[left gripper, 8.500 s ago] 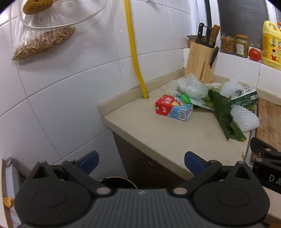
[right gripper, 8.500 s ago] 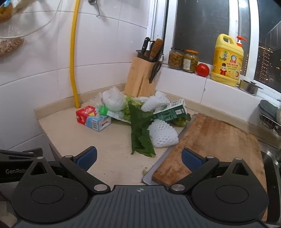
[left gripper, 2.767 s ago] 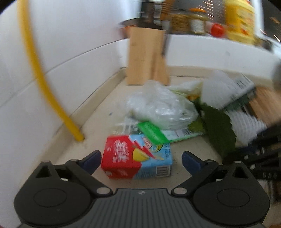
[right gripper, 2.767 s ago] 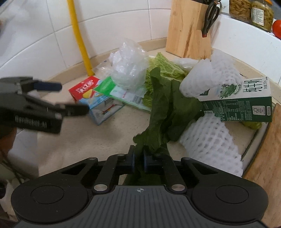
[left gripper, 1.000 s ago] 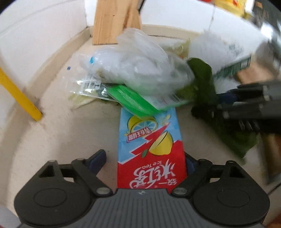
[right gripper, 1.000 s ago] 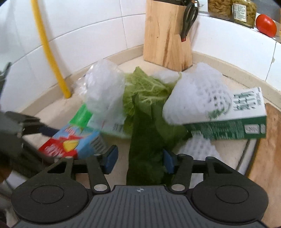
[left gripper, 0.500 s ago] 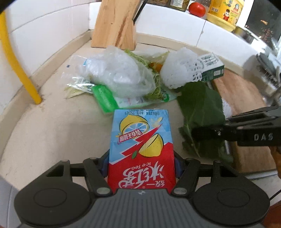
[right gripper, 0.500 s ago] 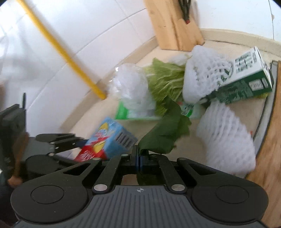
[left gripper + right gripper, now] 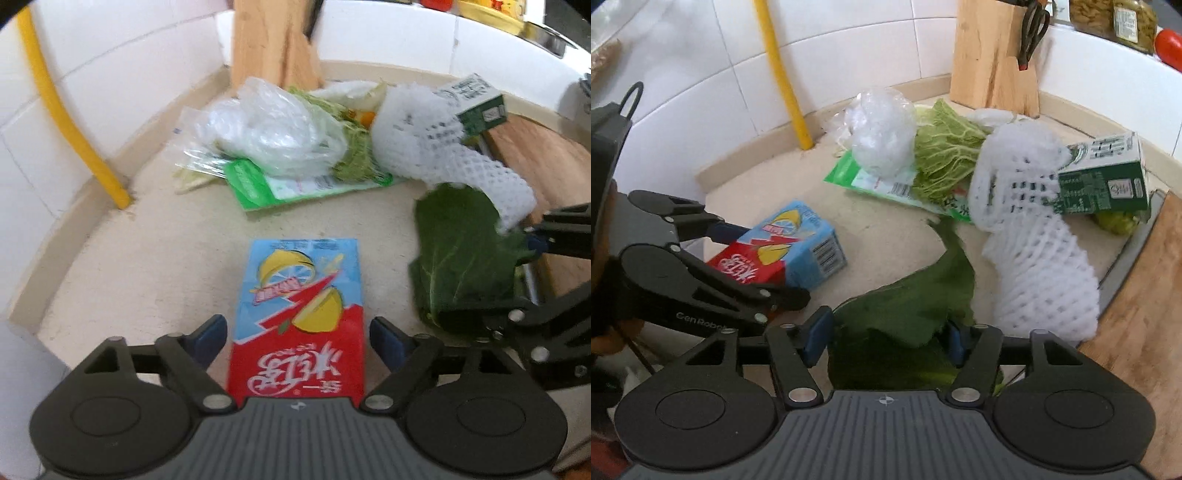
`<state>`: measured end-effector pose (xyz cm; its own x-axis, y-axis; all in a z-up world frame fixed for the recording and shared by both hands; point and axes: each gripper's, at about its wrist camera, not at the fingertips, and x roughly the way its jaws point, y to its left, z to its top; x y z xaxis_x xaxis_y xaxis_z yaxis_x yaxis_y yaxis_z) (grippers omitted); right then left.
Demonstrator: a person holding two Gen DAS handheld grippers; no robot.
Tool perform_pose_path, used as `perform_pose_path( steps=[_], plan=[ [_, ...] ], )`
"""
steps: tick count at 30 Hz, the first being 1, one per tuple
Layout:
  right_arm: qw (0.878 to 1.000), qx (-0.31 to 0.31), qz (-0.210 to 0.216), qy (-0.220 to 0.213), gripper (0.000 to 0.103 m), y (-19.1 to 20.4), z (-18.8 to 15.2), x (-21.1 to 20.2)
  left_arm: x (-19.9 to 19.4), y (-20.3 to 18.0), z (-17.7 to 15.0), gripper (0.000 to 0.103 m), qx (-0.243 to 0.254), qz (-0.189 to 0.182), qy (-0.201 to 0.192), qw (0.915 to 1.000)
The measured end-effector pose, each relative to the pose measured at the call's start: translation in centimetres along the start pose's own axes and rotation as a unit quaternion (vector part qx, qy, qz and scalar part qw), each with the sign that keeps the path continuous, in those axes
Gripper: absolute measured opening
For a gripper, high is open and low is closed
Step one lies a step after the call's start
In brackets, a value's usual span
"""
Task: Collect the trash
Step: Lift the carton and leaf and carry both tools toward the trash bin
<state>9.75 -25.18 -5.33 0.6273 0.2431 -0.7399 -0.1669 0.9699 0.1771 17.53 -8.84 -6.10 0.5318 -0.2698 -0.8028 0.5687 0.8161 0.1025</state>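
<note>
White tiled walls (image 9: 849, 55) meet at corner; yellow pipe (image 9: 783, 74) runs down to beige counter (image 9: 147, 258). Knife block (image 9: 993, 62) stands in corner, cutting board (image 9: 1137, 314) at right.

Counted on the countertop (image 9: 886, 243): two drink cartons, one red-and-blue iced tea carton (image 9: 783, 251) near left, one green milk carton (image 9: 1108, 177) far right; two white foam nets (image 9: 1034, 236); one crumpled clear bag (image 9: 882, 140); one green wrapper (image 9: 258, 181); one dark leaf (image 9: 916, 299); one knife block (image 9: 990, 55).
</note>
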Motion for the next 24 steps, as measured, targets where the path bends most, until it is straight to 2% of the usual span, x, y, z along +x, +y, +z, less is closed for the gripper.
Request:
perform_pose_path(
  steps=[2,7,9,10,11,12,13,14,15,17,24],
  plan=[
    [1.0,-0.001,0.013,-0.003,0.07,-0.1,-0.2,0.0,0.0,-0.2,-0.2,0.081,-0.007,0.019,0.0,0.9998],
    [1.0,-0.012,0.024,-0.001,0.068,0.1,-0.8,0.7,0.4,-0.5,-0.5,0.08,-0.019,0.011,-0.006,0.9997],
    [1.0,-0.015,0.026,0.004,0.069,0.2,-0.9,0.9,0.5,-0.4,-0.5,0.073,-0.031,0.0,-0.012,0.9995],
    [1.0,-0.016,0.024,0.0,0.068,0.3,-0.9,0.9,0.5,-0.3,-0.5,0.061,-0.037,-0.005,-0.014,0.9992],
    [1.0,-0.014,0.021,-0.005,0.068,0.3,-1.0,0.7,0.3,-0.3,-0.5,0.061,-0.041,-0.01,-0.011,0.999],
    [1.0,-0.01,0.023,-0.014,0.059,0.2,-1.0,0.7,0.2,-0.4,-0.6,0.061,-0.044,-0.006,-0.01,0.999],
    [0.999,-0.006,0.023,-0.021,0.033,0.1,-0.9,0.8,0.1,-0.6,-0.8,0.061,-0.044,0.0,-0.011,0.999],
    [1.0,0.003,0.025,-0.015,0.02,-0.1,-0.8,1.2,-0.2,-0.8,-1.1,0.06,-0.044,0.001,-0.013,0.9989],
    [0.999,0.023,0.033,-0.004,0.012,-0.3,-0.6,1.4,-0.4,-0.8,-1.3,0.06,-0.046,-0.003,-0.014,0.9988],
    [0.998,0.048,0.043,-0.003,0.007,-0.6,-0.3,1.2,-1.2,-0.9,-1.9,0.06,-0.052,-0.009,-0.023,0.9983],
    [0.999,0.034,0.034,-0.019,0.004,0.8,-1.0,-1.2,-3.7,-1.2,-3.4,0.06,-0.078,-0.012,-0.041,0.996]
  ],
)
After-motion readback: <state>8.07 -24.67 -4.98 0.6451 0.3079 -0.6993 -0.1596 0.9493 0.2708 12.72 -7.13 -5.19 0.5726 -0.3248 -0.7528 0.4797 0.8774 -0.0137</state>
